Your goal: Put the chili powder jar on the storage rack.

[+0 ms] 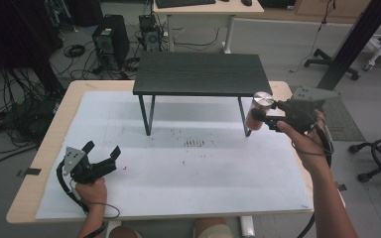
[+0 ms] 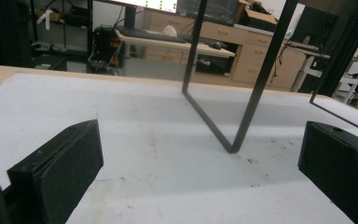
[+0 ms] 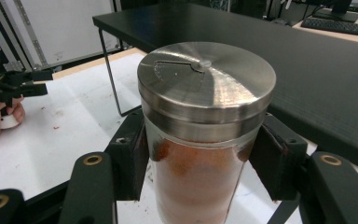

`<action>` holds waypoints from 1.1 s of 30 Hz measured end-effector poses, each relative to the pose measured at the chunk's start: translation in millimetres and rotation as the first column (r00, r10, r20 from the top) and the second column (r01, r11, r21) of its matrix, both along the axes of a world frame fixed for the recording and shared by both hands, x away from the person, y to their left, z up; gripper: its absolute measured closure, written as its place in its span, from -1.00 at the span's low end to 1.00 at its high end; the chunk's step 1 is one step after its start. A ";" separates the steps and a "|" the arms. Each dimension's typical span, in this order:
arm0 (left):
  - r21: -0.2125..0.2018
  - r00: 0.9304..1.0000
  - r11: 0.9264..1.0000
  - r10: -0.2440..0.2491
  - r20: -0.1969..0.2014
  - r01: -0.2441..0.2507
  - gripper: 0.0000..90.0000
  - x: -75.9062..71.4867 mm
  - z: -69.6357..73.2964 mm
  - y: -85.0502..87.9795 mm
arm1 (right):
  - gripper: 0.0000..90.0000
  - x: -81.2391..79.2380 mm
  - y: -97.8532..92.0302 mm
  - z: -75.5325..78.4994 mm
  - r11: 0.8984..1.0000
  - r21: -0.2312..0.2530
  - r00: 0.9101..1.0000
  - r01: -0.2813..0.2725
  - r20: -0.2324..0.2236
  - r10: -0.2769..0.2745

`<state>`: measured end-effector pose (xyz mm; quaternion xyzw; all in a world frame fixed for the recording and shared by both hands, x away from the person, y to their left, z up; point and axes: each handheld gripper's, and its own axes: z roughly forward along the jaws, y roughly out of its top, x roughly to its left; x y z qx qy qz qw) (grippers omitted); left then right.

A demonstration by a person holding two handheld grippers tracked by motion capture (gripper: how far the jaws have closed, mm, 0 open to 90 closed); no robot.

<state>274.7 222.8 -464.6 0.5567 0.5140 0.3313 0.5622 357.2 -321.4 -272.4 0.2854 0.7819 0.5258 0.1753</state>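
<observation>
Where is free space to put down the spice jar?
The top of the black raised shelf is bare. So is the white mat between the left hand-held gripper and the shelf legs. The steel-lidded glass spice jar hangs beside the shelf's right end.

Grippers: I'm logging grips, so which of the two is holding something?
The right gripper: its jaws clamp a spice jar with a steel lid. The left gripper rests open on the table.

My right gripper's black jaws are covering both flanks of the glass shaker jar of reddish powder with the brushed steel lid, and the right gripper view's bottom edge is cutting off its base. In the left gripper view, the top edge is slicing off the black wooden shelf's thin metal leg frame, and both jaws are running out of the picture.
</observation>
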 end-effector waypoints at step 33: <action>0.003 1.000 1.000 0.003 -0.002 -0.003 -1.00 0.5 0.0 -0.6 | -0.05 64.6 45.6 70.5 0.997 0.016 0.997 -0.074 0.001 0.074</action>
